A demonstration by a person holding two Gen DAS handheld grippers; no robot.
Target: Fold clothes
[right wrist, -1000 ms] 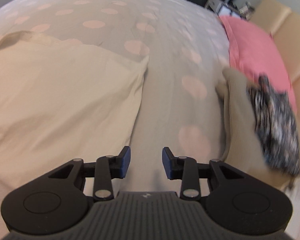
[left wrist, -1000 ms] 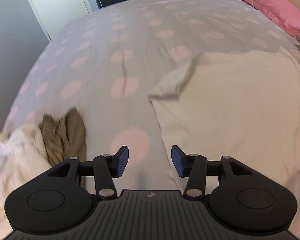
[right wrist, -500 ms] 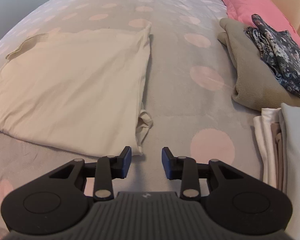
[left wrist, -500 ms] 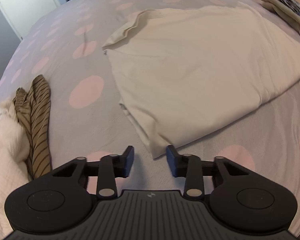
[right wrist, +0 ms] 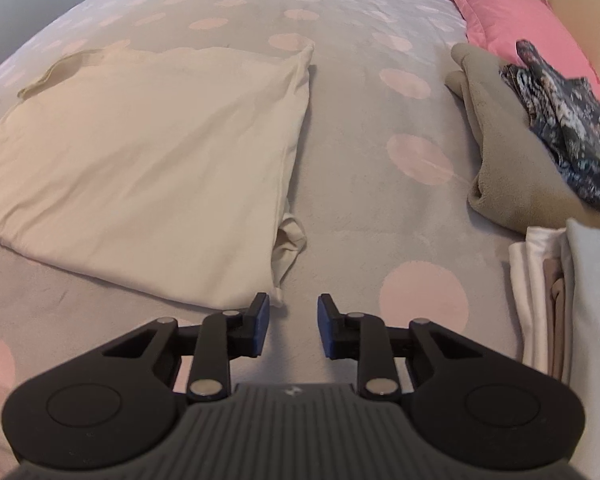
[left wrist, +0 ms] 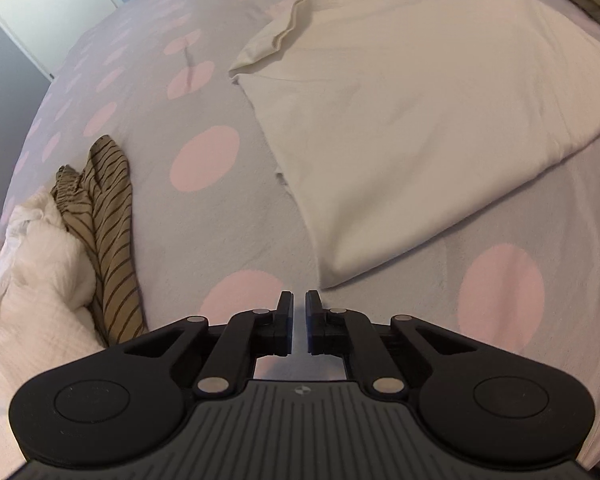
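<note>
A cream garment (left wrist: 400, 112) lies folded flat on the grey bedspread with pink dots (left wrist: 204, 160); it also shows in the right wrist view (right wrist: 148, 160). My left gripper (left wrist: 299, 300) is nearly shut and empty, just short of the garment's near left corner. My right gripper (right wrist: 290, 304) is open and empty, just in front of the garment's near right corner, where a small flap (right wrist: 288, 244) sticks out.
A brown striped garment (left wrist: 108, 216) and crumpled white cloth (left wrist: 32, 280) lie at the left. At the right are an olive fleece (right wrist: 508, 152) with a dark floral item (right wrist: 568, 128), a stack of folded clothes (right wrist: 568, 304) and a pink pillow (right wrist: 512, 16).
Both grippers have drawn back toward the garment's near corners. My left gripper's jaws have closed almost fully; the right stays open.
</note>
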